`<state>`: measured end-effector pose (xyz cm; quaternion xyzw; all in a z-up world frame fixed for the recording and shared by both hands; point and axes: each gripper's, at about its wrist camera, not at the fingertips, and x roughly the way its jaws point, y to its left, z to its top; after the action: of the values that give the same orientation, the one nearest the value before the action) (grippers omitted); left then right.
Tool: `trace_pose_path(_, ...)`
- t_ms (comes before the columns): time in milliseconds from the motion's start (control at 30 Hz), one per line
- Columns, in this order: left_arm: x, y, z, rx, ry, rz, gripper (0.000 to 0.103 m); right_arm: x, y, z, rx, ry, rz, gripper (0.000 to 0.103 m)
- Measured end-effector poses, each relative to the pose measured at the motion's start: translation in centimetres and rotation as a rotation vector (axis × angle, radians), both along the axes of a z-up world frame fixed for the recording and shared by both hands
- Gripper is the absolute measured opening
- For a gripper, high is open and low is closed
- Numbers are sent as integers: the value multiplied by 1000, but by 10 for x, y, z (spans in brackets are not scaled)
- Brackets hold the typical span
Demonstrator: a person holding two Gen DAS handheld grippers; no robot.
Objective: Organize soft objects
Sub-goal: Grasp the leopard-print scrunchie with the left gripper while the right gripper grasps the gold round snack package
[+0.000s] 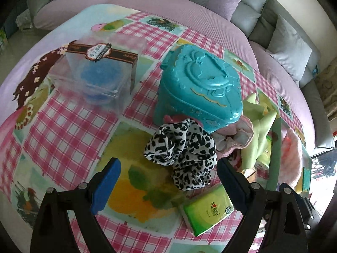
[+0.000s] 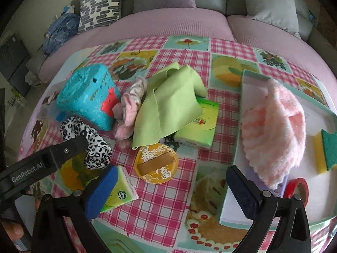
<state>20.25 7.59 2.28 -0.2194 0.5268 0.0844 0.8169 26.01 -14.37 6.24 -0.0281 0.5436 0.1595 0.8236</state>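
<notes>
Left hand-held gripper (image 1: 168, 181) spread wide, leopard-print cloth (image 1: 183, 149) apparently untouched between its blue fingertips (image 1: 106, 186)

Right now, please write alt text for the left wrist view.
An open left gripper hovers over a leopard-print fabric scrunchie on a pink checked tablecloth. Behind stand a turquoise plastic case and a clear plastic box.

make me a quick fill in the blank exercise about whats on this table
1. The leopard-print cloth lies in front of the ____ plastic case.
2. The fluffy pink cloth lies in the tray with a sponge and a roll of ____ tape.
3. The green cloth partly covers a ____ pack.
4. The left gripper has its jaws ____.

Missing words: teal; red; tissue; open
</notes>
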Motion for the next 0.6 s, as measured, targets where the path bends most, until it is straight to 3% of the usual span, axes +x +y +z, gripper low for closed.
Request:
trace_pose_path(300,12,8,-10,-12,8,16,92,6,12,-17,-9,11,28,100)
trace_pose_path(433,13,11,-13,-15,8,24,92,10,16,-24,-10,20,33,90)
trace_pose_path(600,20,13,-17,-19,3,29,92,11,20,-32,-12,32,38,88)
